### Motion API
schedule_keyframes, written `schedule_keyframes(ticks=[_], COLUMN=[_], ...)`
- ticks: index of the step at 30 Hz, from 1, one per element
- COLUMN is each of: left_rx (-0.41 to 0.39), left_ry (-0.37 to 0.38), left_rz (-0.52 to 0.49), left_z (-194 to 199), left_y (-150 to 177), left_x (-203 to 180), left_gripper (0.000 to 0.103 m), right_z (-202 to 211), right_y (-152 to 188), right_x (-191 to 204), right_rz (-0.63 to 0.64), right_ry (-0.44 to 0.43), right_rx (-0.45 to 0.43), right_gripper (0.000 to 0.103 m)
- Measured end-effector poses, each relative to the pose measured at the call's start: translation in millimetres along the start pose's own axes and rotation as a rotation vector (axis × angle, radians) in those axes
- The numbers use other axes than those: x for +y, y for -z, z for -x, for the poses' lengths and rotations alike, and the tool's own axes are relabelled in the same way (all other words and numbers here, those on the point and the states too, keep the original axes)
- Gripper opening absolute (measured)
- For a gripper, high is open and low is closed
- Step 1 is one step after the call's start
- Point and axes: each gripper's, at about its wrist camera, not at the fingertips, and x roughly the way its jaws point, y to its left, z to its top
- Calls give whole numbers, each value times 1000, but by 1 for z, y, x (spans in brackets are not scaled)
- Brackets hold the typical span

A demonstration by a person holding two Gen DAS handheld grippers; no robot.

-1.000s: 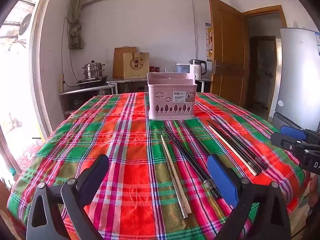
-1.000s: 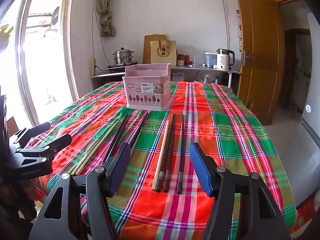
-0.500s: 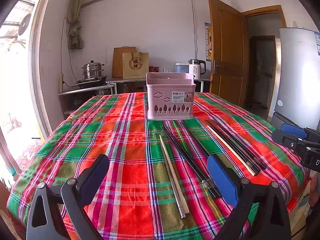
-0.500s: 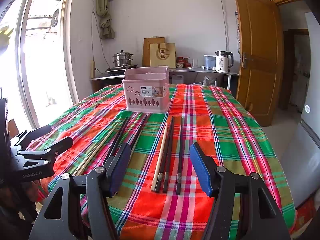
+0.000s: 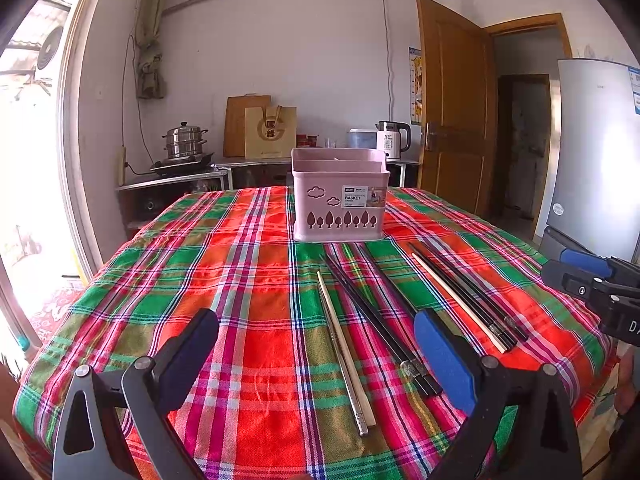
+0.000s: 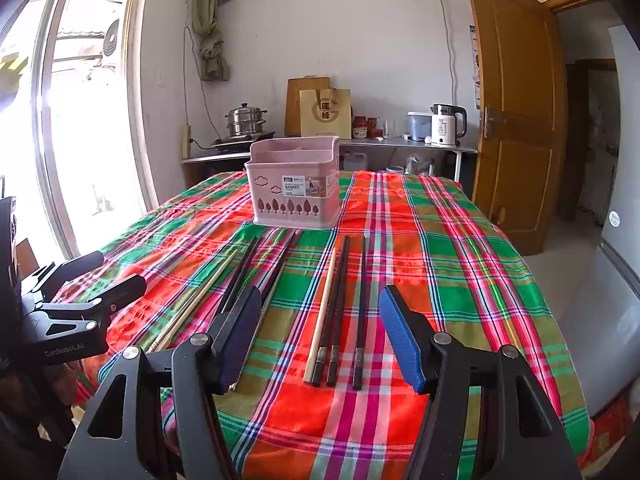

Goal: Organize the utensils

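Almost nothing has changed: both the left claw (image 5: 316, 354) and right claw (image 6: 320, 334) are still held wide, empty; chopsticks (image 6: 334, 312) remain unsorted before the pink basket (image 6: 296, 184).

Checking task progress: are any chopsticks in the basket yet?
No: the basket shows no chopsticks above its rim, and the chopsticks lie flat on the tablecloth.

Bare plaid tablecloth (image 5: 224, 280) lies open on the window side. Chopsticks (image 6: 340, 312) lie in loose rows across the near middle, and a pink basket (image 6: 296, 196) stands behind them.
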Motion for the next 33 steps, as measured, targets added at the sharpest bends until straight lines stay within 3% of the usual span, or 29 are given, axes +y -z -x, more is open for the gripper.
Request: schedule_keyframes(ticks=[33], left_rx=[1], left_ry=[17], left_rz=[-1], left_z=[2], left_y=[-3], left_x=[-1], left_gripper=[100], right_z=[1], right_y=[1], right_x=[-2], right_rz=[-2], right_ry=[3], right_rx=[3], right_gripper=[62])
